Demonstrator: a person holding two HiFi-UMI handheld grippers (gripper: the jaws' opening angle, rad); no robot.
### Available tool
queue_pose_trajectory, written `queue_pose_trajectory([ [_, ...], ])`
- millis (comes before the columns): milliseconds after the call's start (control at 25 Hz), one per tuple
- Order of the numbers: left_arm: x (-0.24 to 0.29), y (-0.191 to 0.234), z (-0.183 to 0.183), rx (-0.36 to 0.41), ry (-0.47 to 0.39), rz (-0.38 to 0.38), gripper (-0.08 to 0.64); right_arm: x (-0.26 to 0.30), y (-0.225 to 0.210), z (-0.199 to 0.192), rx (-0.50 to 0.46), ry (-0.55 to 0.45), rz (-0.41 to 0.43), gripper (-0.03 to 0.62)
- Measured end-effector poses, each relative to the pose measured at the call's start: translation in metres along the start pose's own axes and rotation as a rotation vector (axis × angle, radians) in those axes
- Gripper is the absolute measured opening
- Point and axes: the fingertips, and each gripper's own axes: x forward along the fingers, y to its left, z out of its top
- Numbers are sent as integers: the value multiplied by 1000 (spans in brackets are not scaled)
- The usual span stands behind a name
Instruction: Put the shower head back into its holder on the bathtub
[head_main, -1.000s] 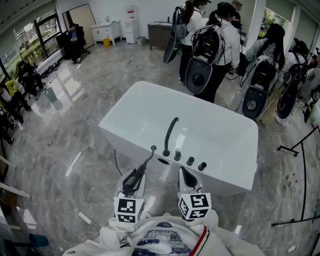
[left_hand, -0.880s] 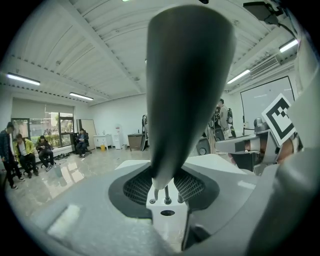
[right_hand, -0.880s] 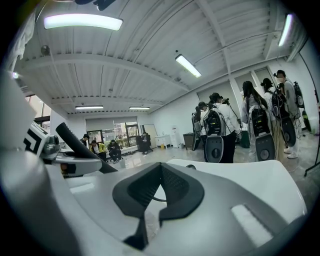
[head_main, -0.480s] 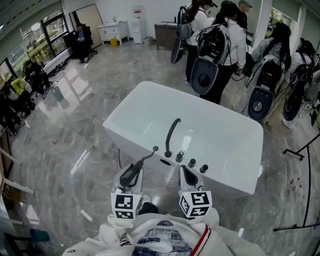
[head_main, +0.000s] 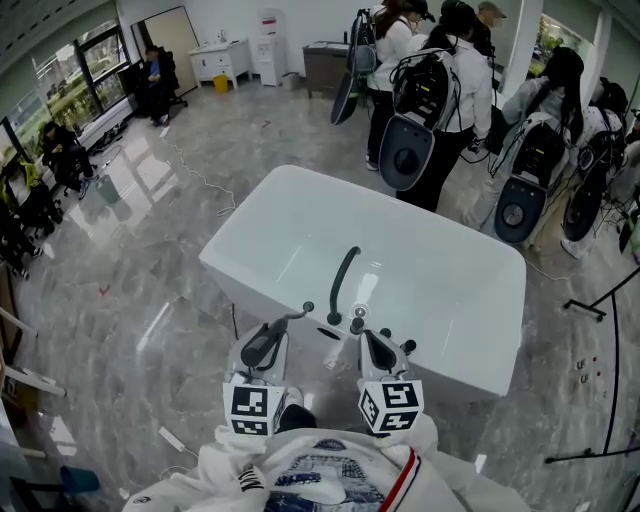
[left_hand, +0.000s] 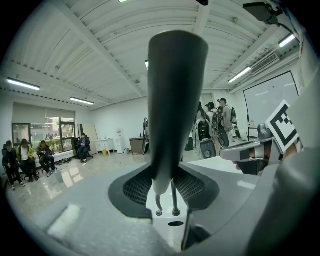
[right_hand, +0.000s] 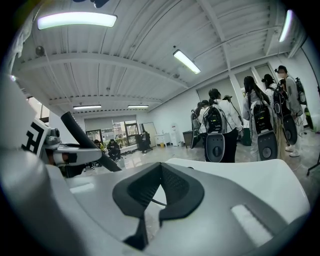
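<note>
A white bathtub (head_main: 240, 235) stands just ahead, with a black curved faucet (head_main: 343, 280) and a row of dark fittings (head_main: 358, 314) on its near rim. My left gripper (head_main: 262, 350) is shut on the black shower head (head_main: 288, 320). Its slim end reaches up to the rim, just left of the faucet base. In the left gripper view the shower head (left_hand: 175, 110) rises as a dark cone between the jaws of that gripper (left_hand: 167, 200). My right gripper (head_main: 377, 348) is shut and holds nothing. It hangs over the rim, covering some of the fittings. In its own view the right gripper (right_hand: 152, 200) faces the tub (right_hand: 240, 175).
Several people with large backpack rigs (head_main: 430, 100) stand behind the tub's far right side. More people sit by the windows at far left (head_main: 40, 170). A cable (head_main: 200, 180) trails across the grey marble floor left of the tub, and stands (head_main: 610, 300) are at right.
Both grippers have moved forward toward the tub's near rim. The right one now covers part of the row of fittings. The shower head stays in the left gripper.
</note>
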Motion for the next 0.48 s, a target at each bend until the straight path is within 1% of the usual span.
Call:
queue_pose_trajectory([
  [240,31,13,-1,6,10,-41,141,31,-3,0,13,15,-24,5],
  [480,59,28,-4,4,21,-96,141,58,-3,1,24,29,-66,5],
])
